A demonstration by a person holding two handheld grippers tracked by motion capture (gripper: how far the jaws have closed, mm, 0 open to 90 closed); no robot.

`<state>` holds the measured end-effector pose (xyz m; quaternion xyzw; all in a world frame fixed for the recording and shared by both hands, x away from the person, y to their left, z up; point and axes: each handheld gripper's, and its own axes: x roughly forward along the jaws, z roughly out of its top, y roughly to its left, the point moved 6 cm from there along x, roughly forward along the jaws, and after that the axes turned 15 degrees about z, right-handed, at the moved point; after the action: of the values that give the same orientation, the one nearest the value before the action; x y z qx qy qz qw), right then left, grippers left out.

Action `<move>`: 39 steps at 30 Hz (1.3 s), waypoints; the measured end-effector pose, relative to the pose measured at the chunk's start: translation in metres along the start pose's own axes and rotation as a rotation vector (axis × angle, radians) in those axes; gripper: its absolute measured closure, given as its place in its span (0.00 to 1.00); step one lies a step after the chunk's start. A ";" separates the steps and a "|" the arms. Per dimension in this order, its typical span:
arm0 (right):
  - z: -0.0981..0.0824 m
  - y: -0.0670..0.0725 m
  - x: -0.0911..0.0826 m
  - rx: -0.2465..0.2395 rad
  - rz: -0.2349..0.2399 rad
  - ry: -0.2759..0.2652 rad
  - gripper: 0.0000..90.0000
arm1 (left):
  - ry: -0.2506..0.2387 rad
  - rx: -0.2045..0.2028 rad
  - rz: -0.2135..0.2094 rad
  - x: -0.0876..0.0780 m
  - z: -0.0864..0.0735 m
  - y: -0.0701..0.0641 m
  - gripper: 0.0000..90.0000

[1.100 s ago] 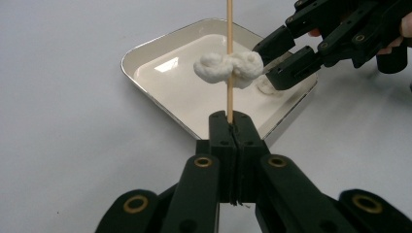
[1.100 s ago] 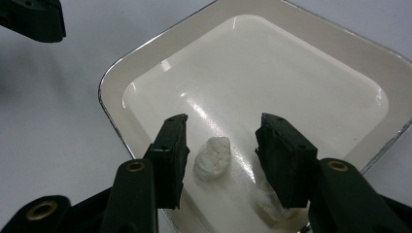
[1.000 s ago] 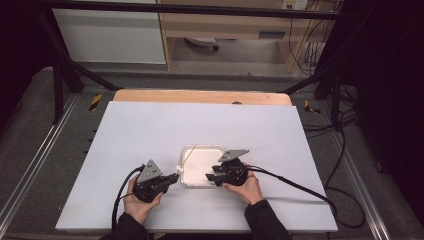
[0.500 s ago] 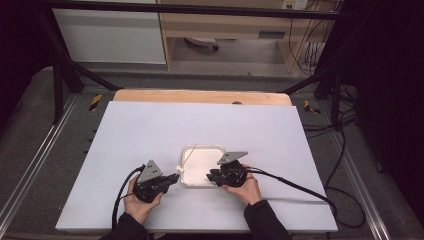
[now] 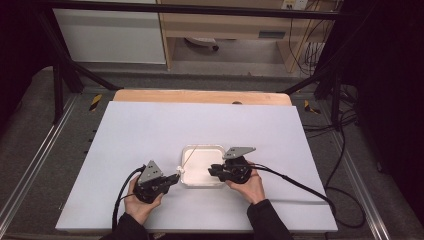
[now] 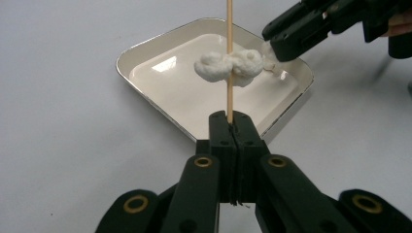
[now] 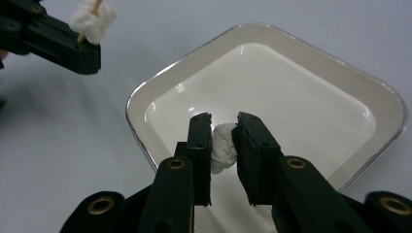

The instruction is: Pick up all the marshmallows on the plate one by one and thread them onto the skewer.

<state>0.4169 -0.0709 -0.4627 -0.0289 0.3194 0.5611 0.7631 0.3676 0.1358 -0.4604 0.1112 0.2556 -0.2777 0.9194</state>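
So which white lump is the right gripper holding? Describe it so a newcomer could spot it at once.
Start at the shallow cream square tray with a metal rim near the front of the white table. Above its right side, the right gripper pinches a small white doughy lump. Unlike the other white lumps, which sit speared on the thin wooden skewer held by the left gripper, this one has no stick.

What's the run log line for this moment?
left gripper: shut on skewer | skewer: two marshmallows | right gripper: shut on marshmallow | over tray
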 end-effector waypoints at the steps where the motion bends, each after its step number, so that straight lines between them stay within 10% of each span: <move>1: 0.003 0.000 -0.003 0.000 -0.001 -0.011 0.84 | 0.000 0.001 -0.001 0.000 0.000 0.000 0.99; 21: 0.043 0.003 -0.052 0.013 0.017 -0.207 0.85 | -0.002 0.019 -0.022 0.000 0.001 -0.008 0.99; 39: 0.081 0.005 -0.056 0.076 0.089 -0.354 0.85 | -0.021 0.036 -0.037 -0.001 0.002 -0.012 0.99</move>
<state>0.4396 -0.0834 -0.3677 0.1133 0.2020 0.5780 0.7825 0.3612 0.1256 -0.4589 0.1200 0.2431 -0.3001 0.9146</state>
